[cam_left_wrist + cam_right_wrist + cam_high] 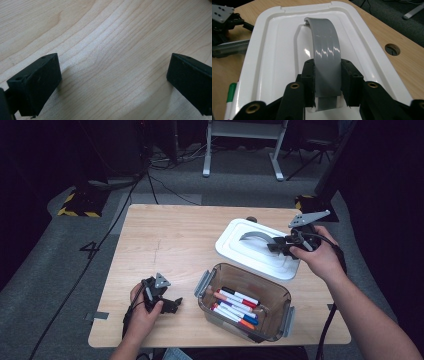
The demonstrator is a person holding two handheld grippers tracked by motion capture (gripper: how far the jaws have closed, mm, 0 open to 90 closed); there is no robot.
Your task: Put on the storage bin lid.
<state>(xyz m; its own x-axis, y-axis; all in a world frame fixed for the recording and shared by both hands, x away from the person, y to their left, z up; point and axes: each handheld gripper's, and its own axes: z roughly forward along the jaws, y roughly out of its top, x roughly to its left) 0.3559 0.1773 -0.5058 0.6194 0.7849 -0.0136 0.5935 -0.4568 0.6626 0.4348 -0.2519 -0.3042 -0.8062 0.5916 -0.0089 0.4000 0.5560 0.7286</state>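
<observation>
A white lid (pixel 250 257) (pixel 274 62) with a grey arched handle (pixel 251 236) (pixel 325 40) lies on the wooden table at the right. My right gripper (pixel 276 246) (pixel 327 75) is shut on the near end of that handle, one jaw on each side. In front of the lid stands a clear brown box (pixel 280 296) with grey latches, holding several coloured markers (pixel 235 307). My left gripper (pixel 172 304) (pixel 113 72) rests low over bare wood at the front left, open, with nothing between its jaws.
The table (pixel 170 240) has a round cable hole (pixel 392 49) beyond the lid. A green marker (pixel 230 92) shows at the lid's edge in the right gripper view. Beyond the table are grey floor, cables and a white desk frame (pixel 245 130).
</observation>
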